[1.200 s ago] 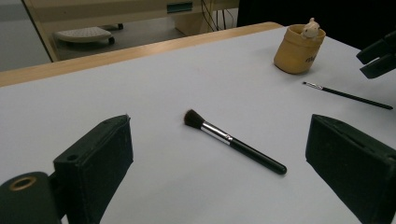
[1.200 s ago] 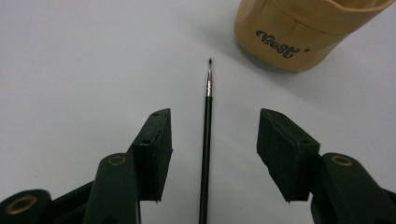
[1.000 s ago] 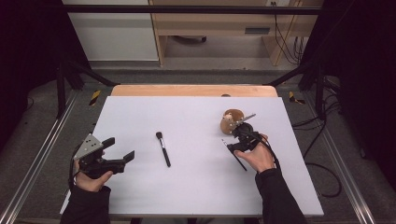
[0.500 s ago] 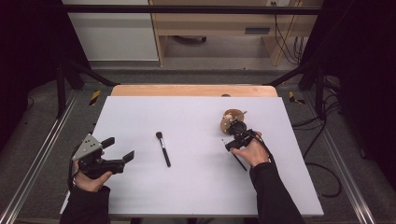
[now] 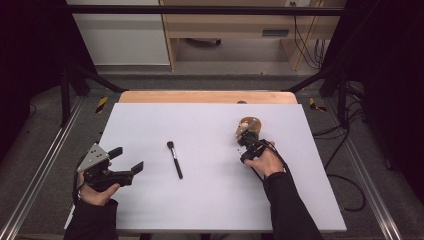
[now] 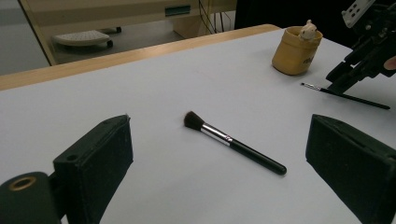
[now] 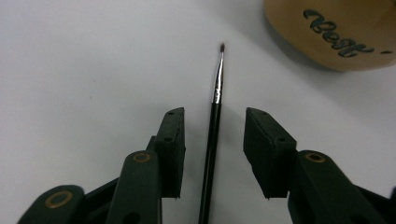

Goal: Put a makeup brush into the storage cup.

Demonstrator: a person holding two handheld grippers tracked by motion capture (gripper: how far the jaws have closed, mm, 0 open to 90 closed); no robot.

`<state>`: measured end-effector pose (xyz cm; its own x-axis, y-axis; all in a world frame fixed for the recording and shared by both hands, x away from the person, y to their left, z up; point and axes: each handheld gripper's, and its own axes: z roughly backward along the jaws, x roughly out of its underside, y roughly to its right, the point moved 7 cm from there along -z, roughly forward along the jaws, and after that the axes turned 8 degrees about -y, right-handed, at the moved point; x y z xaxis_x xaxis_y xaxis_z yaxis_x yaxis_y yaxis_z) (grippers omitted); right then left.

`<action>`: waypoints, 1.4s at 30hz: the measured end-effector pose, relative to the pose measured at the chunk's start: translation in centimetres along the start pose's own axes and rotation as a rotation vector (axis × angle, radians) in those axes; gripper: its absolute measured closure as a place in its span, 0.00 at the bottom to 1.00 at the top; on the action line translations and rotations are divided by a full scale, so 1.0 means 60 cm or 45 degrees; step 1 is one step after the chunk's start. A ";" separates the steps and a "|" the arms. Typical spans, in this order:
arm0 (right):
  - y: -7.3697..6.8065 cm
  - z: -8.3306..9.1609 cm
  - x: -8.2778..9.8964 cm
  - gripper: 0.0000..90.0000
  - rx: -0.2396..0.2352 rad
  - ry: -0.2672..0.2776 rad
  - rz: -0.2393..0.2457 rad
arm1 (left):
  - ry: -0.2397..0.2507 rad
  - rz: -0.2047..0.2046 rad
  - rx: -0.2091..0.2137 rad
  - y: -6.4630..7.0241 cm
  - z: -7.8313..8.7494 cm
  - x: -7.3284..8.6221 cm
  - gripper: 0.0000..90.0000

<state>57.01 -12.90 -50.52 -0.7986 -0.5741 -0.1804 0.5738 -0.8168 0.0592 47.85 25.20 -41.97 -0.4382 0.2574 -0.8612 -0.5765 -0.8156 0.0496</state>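
Right gripper (image 7: 214, 154): your jaws have just been narrowing, thin brush (image 7: 214, 116) lies between them, untouched.
Risk: off-centre pinch rolls it toward the cup (image 7: 336, 32).
Left gripper (image 6: 224, 177): wide open, empty.

The bench (image 5: 210, 200) is showing a smooth, matt white top with a bare wood edge at the back. The thin brush (image 7: 212, 140) is wearing a glossy black handle and a shiny metal collar. The right tongs (image 7: 214, 154) are looking like matt black plastic.
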 end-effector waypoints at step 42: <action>-0.012 0.009 0.012 0.96 -0.038 -0.044 0.013 | -0.007 -0.009 0.000 0.004 -0.001 0.000 0.08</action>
<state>55.93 -12.73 -50.17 -0.7981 -0.5846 -0.1458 0.5868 -0.8091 0.0317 47.77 24.99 -41.99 -0.4383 0.2661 -0.8585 -0.5798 -0.8136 0.0438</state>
